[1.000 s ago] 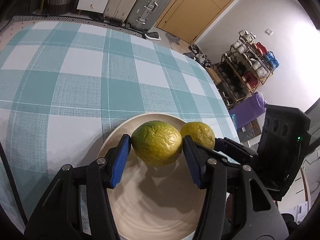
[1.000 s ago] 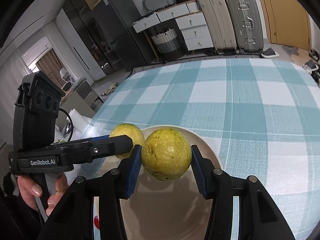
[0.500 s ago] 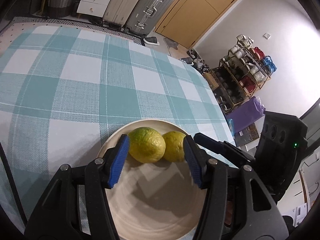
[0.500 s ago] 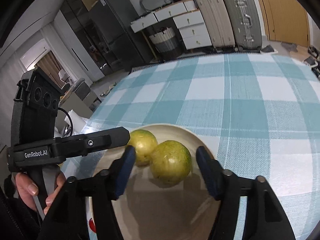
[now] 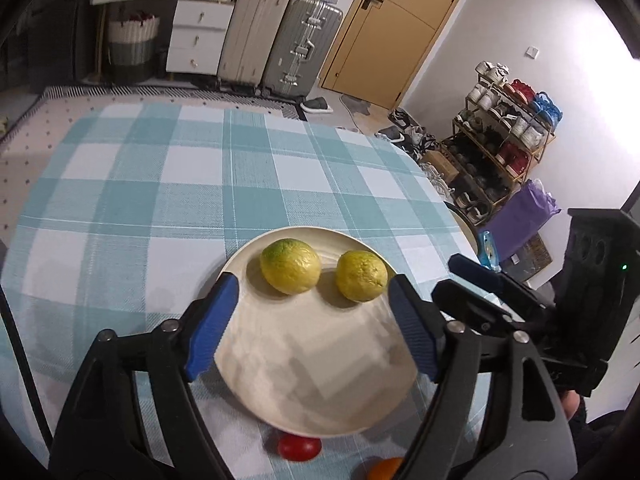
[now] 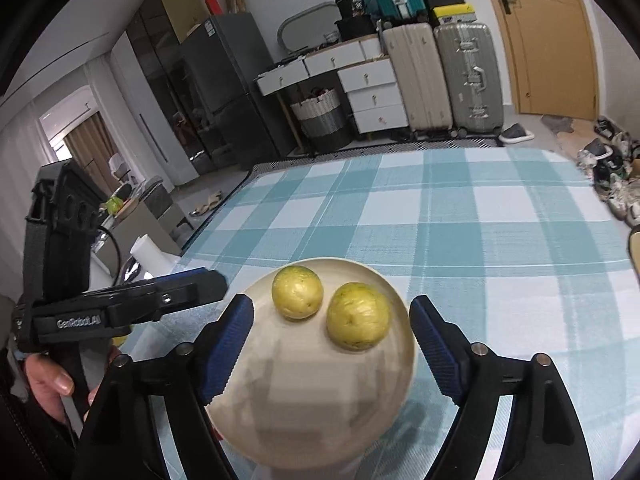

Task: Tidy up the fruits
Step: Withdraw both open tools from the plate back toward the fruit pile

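2 round yellow-green fruits with wrinkled, dimpled skin lie side by side on the far half of a round cream ceramic plate [image 5: 320, 384], close together but apart. In the left wrist view the left-hand fruit [image 5: 290, 266] shows a green patch near its top, and the right-hand fruit [image 5: 361, 276] is a more even yellow. In the right wrist view the same pair appears as a smaller-looking far fruit [image 6: 297, 291] and a nearer, larger-looking one [image 6: 357, 316]. The plate [image 6: 312, 412] sits on a teal-and-white checked tablecloth [image 5: 168, 184] covering the table.

The left gripper [image 5: 312, 320], black with blue ribbed pads, is spread wide over the plate's near half, its fingers flanking the fruits without touching either; it holds nothing. The right gripper [image 6: 332, 344] is likewise released, its 2 blue pads set wide at the plate's edges, clear of both fruits.

Just past the plate's near rim, a small red round fruit [image 5: 299, 447] and an orange fruit [image 5: 382, 469] rest on the cloth, both partly hidden.
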`<act>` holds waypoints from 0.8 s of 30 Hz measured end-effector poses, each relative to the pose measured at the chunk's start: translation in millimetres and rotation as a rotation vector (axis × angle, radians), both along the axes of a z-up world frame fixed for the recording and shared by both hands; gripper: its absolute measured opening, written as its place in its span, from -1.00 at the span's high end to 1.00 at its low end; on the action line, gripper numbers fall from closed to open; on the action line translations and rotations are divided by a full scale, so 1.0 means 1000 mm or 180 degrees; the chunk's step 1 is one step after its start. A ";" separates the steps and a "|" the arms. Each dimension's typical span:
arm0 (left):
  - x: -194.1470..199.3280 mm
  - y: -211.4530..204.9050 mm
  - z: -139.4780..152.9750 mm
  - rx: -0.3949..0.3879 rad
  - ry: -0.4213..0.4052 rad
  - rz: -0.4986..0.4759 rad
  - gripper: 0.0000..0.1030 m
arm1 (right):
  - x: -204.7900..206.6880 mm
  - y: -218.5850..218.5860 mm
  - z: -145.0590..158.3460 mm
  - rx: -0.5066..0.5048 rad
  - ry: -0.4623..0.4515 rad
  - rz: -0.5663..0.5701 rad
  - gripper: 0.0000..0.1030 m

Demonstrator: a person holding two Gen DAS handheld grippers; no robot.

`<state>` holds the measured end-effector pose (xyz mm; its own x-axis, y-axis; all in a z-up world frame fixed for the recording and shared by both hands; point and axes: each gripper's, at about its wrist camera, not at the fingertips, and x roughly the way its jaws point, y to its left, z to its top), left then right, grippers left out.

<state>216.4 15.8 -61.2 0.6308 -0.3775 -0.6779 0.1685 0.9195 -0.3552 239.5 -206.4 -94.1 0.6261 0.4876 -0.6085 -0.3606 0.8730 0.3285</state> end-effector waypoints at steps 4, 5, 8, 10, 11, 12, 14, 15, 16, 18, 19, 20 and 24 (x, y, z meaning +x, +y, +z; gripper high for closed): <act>-0.025 -0.005 0.013 0.0232 -0.0099 0.0097 -0.54 | -0.018 -0.003 0.010 0.0002 -0.0109 -0.0040 -0.70; -0.031 -0.006 0.016 0.0279 -0.0130 0.0113 -0.54 | -0.023 -0.004 0.013 0.0007 -0.0146 -0.0052 -0.70; -0.047 -0.008 0.023 0.0340 -0.0195 0.0141 -0.59 | -0.037 -0.005 0.020 0.0013 -0.0202 -0.0049 -0.79; -0.059 -0.008 0.026 0.0369 -0.0204 0.0185 -0.65 | -0.048 -0.006 0.025 0.0040 -0.0249 -0.0041 -0.80; -0.065 -0.008 0.027 0.0376 -0.0213 0.0199 -0.65 | -0.052 -0.006 0.027 0.0046 -0.0267 -0.0035 -0.81; -0.071 -0.008 0.028 0.0376 -0.0228 0.0197 -0.66 | -0.057 -0.006 0.030 0.0046 -0.0291 -0.0035 -0.83; -0.081 -0.009 0.029 0.0405 -0.0242 0.0201 -0.68 | -0.068 -0.006 0.033 0.0049 -0.0342 -0.0050 -0.92; -0.087 -0.010 0.030 0.0420 -0.0245 0.0211 -0.71 | -0.073 -0.006 0.035 0.0057 -0.0371 -0.0052 -0.92; -0.094 -0.010 0.031 0.0431 -0.0255 0.0230 -0.75 | -0.078 -0.006 0.037 0.0064 -0.0395 -0.0050 -0.93; -0.104 -0.010 0.031 0.0430 -0.0271 0.0249 -0.87 | -0.091 -0.006 0.040 0.0078 -0.0432 -0.0050 -0.95; -0.111 -0.009 0.032 0.0426 -0.0288 0.0278 -0.98 | -0.094 -0.006 0.041 0.0084 -0.0435 -0.0047 -0.95; -0.117 -0.009 0.033 0.0415 -0.0311 0.0298 -0.98 | -0.099 -0.006 0.041 0.0094 -0.0443 -0.0041 -0.96; -0.136 -0.007 0.032 0.0404 -0.0333 0.0325 -0.98 | -0.118 -0.007 0.043 0.0089 -0.0486 -0.0042 -1.00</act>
<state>80.3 8.5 -28.8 0.7309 -0.2235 -0.6449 0.1020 0.9700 -0.2207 121.0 -213.4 -50.8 0.7168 0.4942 -0.4919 -0.3968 0.8692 0.2950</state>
